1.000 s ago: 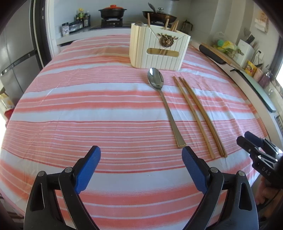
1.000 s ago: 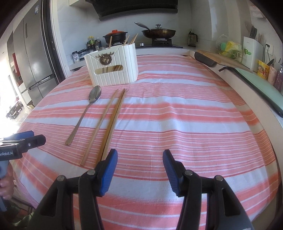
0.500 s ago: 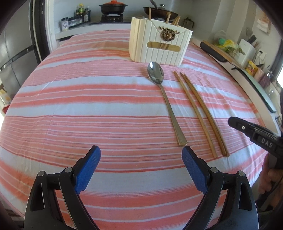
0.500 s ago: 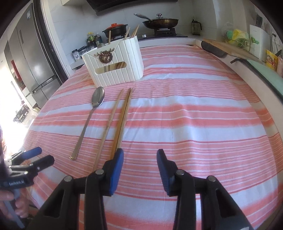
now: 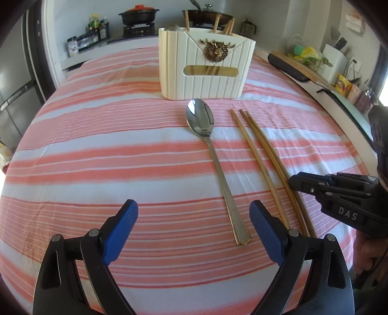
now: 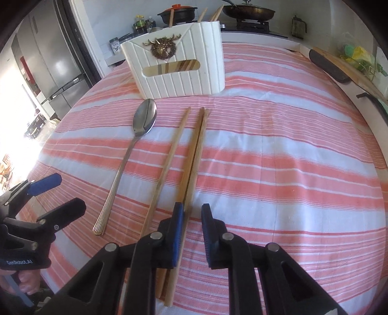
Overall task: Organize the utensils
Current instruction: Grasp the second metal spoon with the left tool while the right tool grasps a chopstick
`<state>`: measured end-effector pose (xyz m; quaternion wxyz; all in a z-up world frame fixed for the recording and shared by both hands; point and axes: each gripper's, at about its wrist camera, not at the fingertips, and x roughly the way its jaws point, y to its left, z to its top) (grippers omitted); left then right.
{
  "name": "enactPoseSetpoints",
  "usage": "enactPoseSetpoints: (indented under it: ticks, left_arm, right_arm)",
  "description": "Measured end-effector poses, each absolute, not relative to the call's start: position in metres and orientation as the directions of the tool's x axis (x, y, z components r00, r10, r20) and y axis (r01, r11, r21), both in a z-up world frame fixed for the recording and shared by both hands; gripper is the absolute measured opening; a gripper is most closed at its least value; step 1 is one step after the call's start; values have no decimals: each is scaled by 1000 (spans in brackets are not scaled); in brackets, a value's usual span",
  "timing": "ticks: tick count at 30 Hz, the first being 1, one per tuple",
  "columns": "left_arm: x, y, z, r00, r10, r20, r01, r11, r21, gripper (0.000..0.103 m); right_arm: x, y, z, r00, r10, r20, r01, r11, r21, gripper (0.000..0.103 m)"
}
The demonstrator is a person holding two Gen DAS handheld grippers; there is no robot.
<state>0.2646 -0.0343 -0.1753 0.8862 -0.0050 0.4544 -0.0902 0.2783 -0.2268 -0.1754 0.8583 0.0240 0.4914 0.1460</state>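
Note:
A metal spoon [image 5: 213, 157] [image 6: 132, 155] and three wooden chopsticks [image 5: 262, 160] [image 6: 191, 155] lie on the striped cloth, in front of a white ribbed utensil holder [image 5: 206, 67] [image 6: 177, 65] that has chopsticks standing in it. My left gripper [image 5: 192, 230] is open and empty, low over the cloth, with the spoon handle's end between its fingers. My right gripper [image 6: 191, 230] is partly open, narrow, its jaws straddling the near part of the right chopstick pair. It also shows at the right of the left wrist view [image 5: 339, 193].
The table [image 5: 97, 145] has a pink and white striped cloth. Behind it a counter holds a stove with a pot [image 5: 138, 14] and a pan [image 6: 247, 11]. A cutting board [image 6: 344, 65] and packets lie at the right edge. A fridge [image 6: 48, 60] stands left.
Both grippers moved forward toward the utensils. My right gripper narrowed its jaws and came down around the chopsticks. My left gripper stayed open and closed in on the spoon handle.

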Motion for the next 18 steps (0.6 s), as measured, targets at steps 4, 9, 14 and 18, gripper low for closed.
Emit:
enactPoseSetpoints:
  ticks: [4, 9, 14, 18]
  left_arm:
    - [278, -44, -181, 562, -150, -813, 163, 984, -69, 94]
    - [296, -53, -189, 563, -92, -821, 145, 989, -12, 84]
    - [291, -62, -190, 571, -126, -811, 201, 980, -11, 25]
    - [283, -66, -190, 586, -111, -803, 210, 978, 18, 6]
  right_arm:
    - [277, -213, -176, 472, 216, -855, -287, 954, 82, 15]
    - [276, -205, -177, 522, 141, -841, -277, 961, -11, 11]
    - [266, -206, -178, 571, 120, -812, -248, 968, -31, 11]
    - [261, -210, -178, 589, 112, -800, -226, 974, -30, 7]
